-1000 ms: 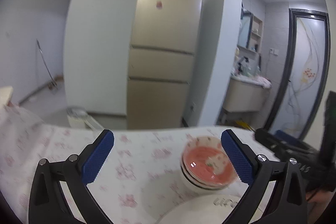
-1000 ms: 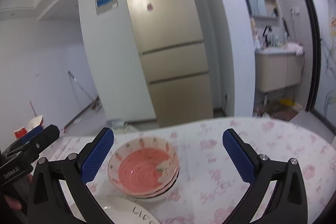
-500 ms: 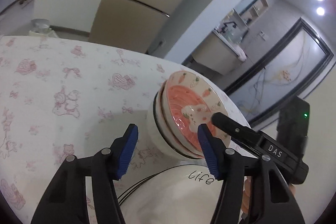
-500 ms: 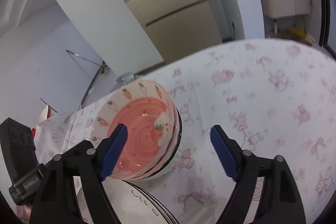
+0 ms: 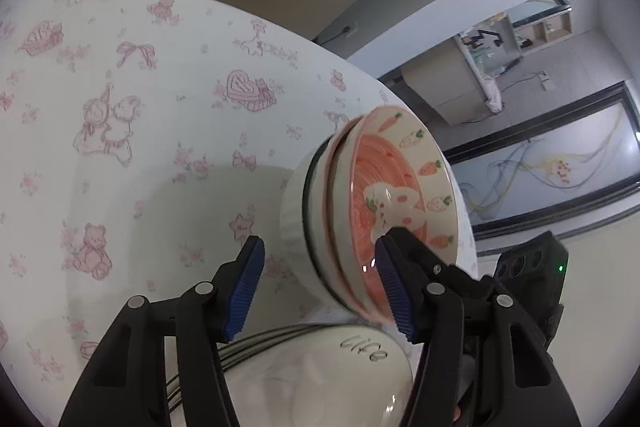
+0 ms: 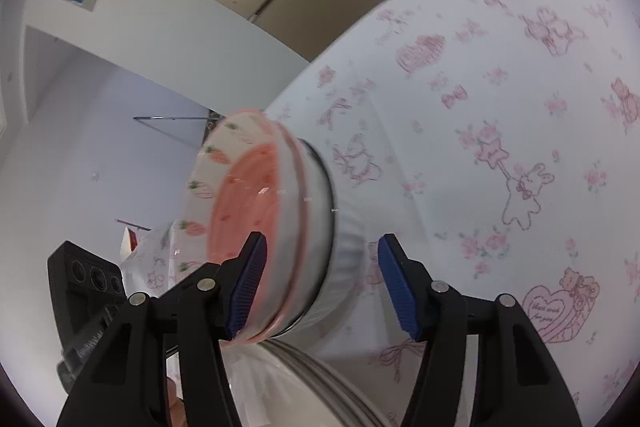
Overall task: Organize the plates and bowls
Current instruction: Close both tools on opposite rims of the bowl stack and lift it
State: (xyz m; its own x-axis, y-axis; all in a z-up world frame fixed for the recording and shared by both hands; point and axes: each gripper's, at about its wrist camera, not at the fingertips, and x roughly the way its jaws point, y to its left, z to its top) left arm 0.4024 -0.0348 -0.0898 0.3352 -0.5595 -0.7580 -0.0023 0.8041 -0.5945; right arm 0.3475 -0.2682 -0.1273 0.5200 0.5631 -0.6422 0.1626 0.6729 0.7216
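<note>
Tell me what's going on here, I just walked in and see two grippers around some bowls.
A person holds a gripper in each hand, working on a stack of bowls topped by a pink carrot-and-rabbit bowl, on a pink-printed white tablecloth. The left gripper and right gripper each straddle the stack's rim, the right one closing; neither visibly pinches yet. White plates sit nearby.

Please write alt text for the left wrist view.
The left gripper, jaws closing, straddles the rim of stacked bowls; the top one is pink with carrots. They stand on a pink-printed tablecloth, beside stacked white plates.
</note>
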